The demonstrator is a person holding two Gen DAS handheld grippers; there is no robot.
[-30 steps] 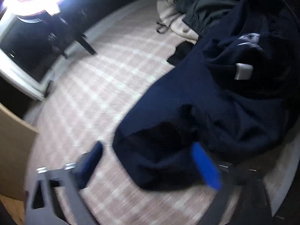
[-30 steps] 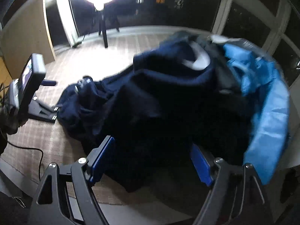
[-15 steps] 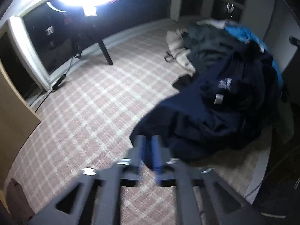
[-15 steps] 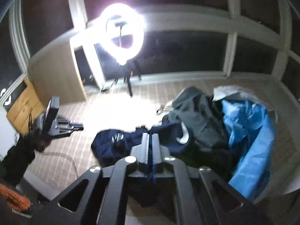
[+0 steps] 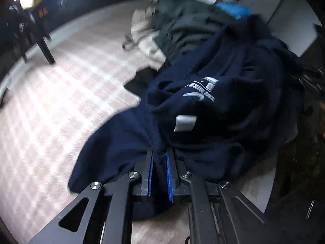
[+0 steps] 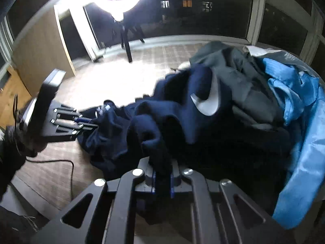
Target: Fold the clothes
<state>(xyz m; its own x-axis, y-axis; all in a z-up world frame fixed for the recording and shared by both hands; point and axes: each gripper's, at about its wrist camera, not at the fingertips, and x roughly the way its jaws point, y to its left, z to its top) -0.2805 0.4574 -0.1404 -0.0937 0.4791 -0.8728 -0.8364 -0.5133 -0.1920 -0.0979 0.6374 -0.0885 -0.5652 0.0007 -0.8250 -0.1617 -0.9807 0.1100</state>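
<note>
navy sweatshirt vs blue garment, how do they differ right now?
The navy sweatshirt is dark and matte with pale print; the blue garment is bright and shiny. The sweatshirt is pinched by both the left gripper and the right gripper, whose jaws are closing on its fabric; the blue garment is untouched. Both lie crumpled, unfolded.

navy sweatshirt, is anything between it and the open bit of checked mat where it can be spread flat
Nothing visible blocks it. Both the left gripper and right gripper are closing with the navy sweatshirt bunched between their pads. The checked mat beside it lies bare; the grey garment and blue garment are heaped on the far side.
</note>
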